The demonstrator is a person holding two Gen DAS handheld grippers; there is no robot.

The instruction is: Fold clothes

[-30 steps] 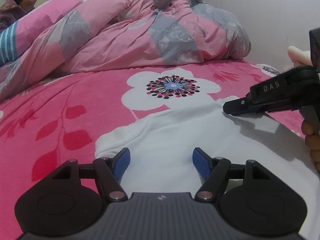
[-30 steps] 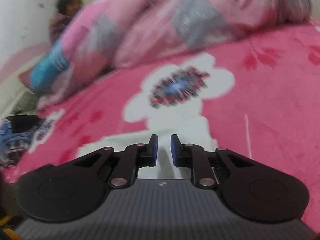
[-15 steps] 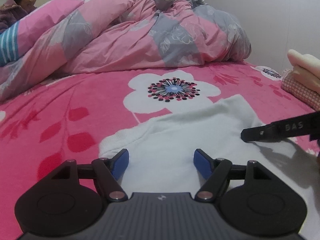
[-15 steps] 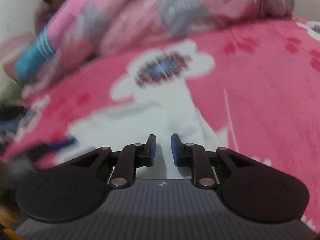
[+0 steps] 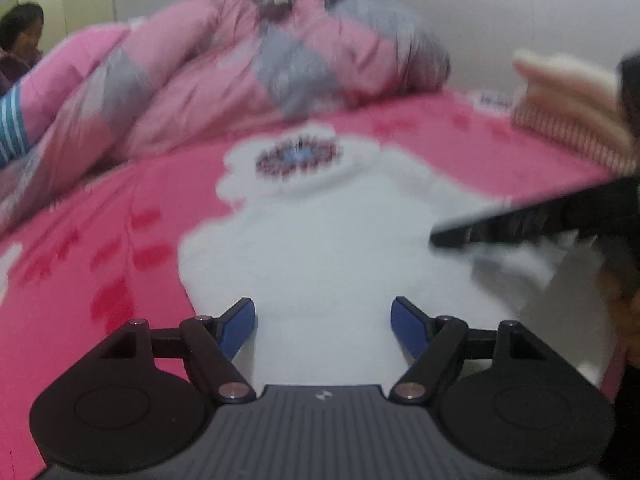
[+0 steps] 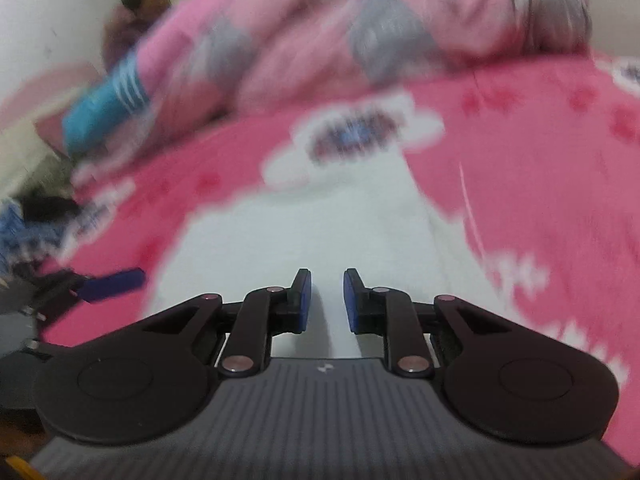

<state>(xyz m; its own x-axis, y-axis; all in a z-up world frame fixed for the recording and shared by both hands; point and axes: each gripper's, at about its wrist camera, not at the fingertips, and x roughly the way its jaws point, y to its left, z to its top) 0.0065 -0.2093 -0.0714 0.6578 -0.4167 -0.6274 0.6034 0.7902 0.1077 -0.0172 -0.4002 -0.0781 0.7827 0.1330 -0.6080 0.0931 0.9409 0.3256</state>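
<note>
Lengthwise, white garment (image 6: 320,232) (blurred) points toward the quilt (image 6: 360,40).

1 white garment (image 5: 320,240) lies ahead of the left gripper (image 5: 323,326). 2 grippers show; the right gripper (image 6: 324,300) is the other. 1 pink bedspread (image 5: 100,240) lies underneath, with 1 rumpled quilt (image 5: 224,64) beyond, 1 folded stack (image 5: 568,116) to the right, and 1 person (image 5: 20,40) far left.

White garment (image 5: 320,248) before me, plain. Bed cover (image 5: 120,264) beneath it: bright pink, red leaf prints, one white flower with blue centre. Far quilt (image 5: 224,68): pink and grey patches. Far right, folded pile (image 5: 568,120): cream over red-checked cloth. My pads (image 6: 304,296): blue.
</note>
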